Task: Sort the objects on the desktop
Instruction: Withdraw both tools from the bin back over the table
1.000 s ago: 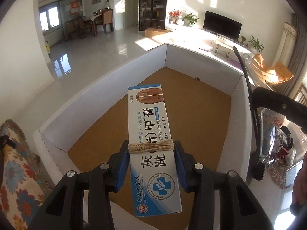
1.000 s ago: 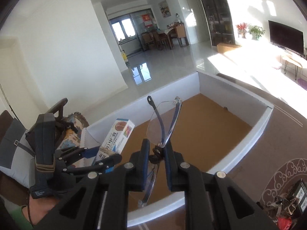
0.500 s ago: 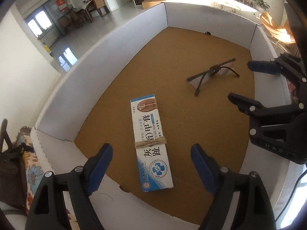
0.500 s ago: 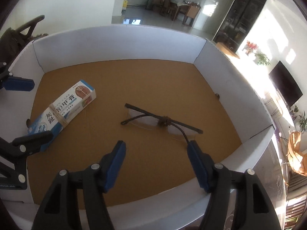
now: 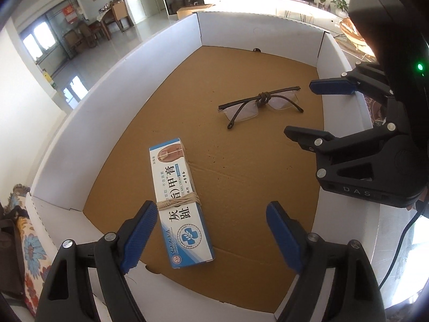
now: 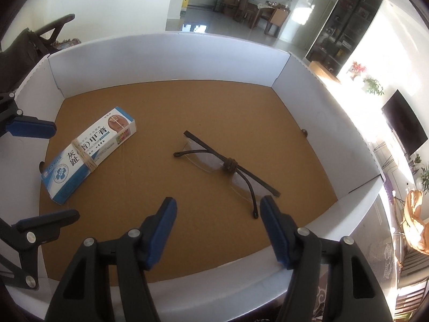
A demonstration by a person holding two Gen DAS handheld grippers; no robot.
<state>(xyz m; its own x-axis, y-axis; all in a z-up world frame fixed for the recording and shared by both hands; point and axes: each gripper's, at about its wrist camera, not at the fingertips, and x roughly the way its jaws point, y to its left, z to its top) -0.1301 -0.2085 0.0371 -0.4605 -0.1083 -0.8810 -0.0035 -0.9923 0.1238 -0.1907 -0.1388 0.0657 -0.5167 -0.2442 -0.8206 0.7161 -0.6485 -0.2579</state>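
A white-walled cardboard tray with a brown floor holds two things. A blue and white nail cream box, tied with twine, lies flat at the tray's left side. Folded glasses with a dark knot at the bridge lie flat toward the right. My left gripper hangs open over the box's near end, its pads clear of it. My right gripper is above the tray's near edge beside the glasses; its jaws are closing with nothing between them.
The tray's white walls rise on all sides. A floral cloth and a dark bag sit beyond its left wall. Farther off are a glossy floor, a dining table and a television.
Both grippers have opened and let go. The cream box and the glasses, held up a second ago, now lie on the tray floor. Both hands have sunk and tipped down toward the tray.
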